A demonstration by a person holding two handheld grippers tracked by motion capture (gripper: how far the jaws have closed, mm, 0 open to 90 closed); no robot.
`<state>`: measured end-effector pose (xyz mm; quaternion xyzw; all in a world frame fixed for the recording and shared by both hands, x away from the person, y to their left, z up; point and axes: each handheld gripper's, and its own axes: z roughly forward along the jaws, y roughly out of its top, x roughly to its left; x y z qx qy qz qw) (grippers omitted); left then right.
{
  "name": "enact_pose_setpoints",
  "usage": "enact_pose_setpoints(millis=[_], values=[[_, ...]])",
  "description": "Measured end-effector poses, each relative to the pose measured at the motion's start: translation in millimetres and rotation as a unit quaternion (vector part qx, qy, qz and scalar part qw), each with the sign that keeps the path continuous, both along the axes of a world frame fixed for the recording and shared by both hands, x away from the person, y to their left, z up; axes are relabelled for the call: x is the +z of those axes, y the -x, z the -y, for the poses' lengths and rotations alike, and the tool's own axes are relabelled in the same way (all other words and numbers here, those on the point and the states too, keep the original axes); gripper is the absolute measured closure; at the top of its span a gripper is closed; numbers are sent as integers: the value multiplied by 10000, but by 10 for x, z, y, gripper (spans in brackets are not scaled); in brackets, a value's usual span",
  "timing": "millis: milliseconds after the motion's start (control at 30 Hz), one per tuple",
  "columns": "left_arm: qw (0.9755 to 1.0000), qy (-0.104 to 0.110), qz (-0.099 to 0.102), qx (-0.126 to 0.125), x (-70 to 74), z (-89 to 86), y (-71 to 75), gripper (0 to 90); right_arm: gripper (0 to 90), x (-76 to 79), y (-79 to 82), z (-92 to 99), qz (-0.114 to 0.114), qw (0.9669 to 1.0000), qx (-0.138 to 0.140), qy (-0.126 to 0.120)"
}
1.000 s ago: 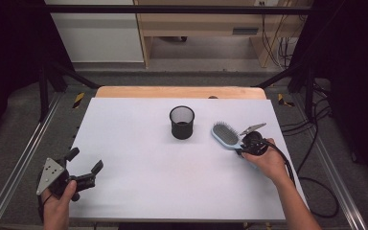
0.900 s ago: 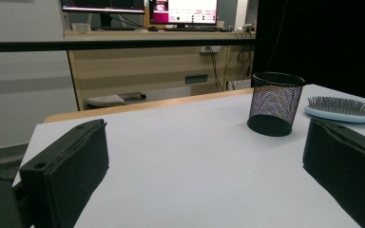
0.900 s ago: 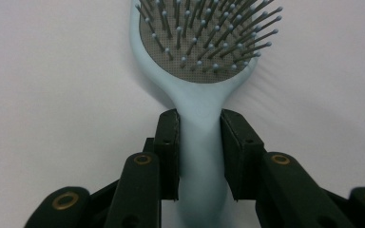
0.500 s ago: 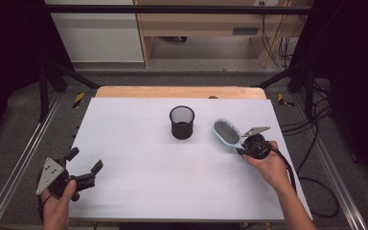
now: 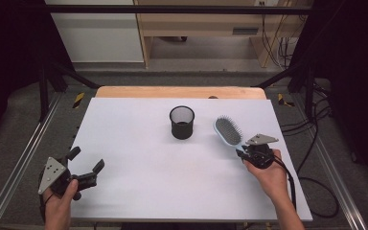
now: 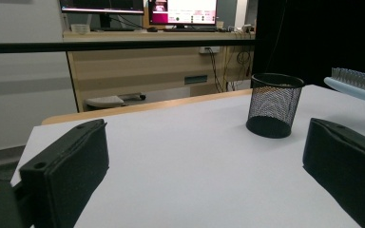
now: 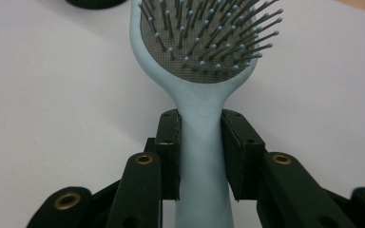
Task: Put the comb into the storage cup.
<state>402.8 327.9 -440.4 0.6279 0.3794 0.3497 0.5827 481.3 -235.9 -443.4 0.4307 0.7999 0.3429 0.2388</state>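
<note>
A light blue hairbrush (image 5: 228, 130) with grey bristles is held by its handle at the right side of the white table. My right gripper (image 5: 241, 150) is shut on that handle; in the right gripper view the jaws clamp the hairbrush (image 7: 202, 71) handle from both sides, and the right gripper (image 7: 200, 156) has the bristles facing up. A black mesh cup (image 5: 182, 122) stands upright near the table's middle, left of the brush head. My left gripper (image 5: 86, 162) rests at the near left corner, open and holding nothing. The left gripper view has the mesh cup (image 6: 273, 105) ahead between the jaws.
The white table top (image 5: 139, 158) spreads between the two grippers. A wooden strip (image 5: 179, 92) borders its far edge. Metal rails (image 5: 24, 158) run along both sides, and cables (image 5: 316, 143) lie on the floor to the right. A desk with monitors (image 6: 161, 9) stands beyond the table.
My right gripper has carried the hairbrush a little to the right and nearer, away from the mesh cup. The left gripper has stayed put.
</note>
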Motion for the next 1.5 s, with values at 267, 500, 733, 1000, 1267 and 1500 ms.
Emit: enact_pose_setpoints(millis=[267,500,733,1000,1267,1500], values=[[10000,8,-22,-77,17,139,34,14,696,44,171,-102,496,9976,53,-484],[9999,105,-31,-49,33,199,49,15,696,100,253,-214,777,9948,181,-635],[9999,141,-25,-67,88,358,157,16,696,112,256,-364,777,9936,401,-715],[9995,122,-19,-285,129,530,174,16,697,142,275,-517,871,9903,482,-970],[9980,145,23,-608,334,778,160,19,696,143,252,-597,819,9893,530,-1088],[9960,-100,29,-884,493,940,84,17,696,216,230,-701,970,9868,577,-1159]])
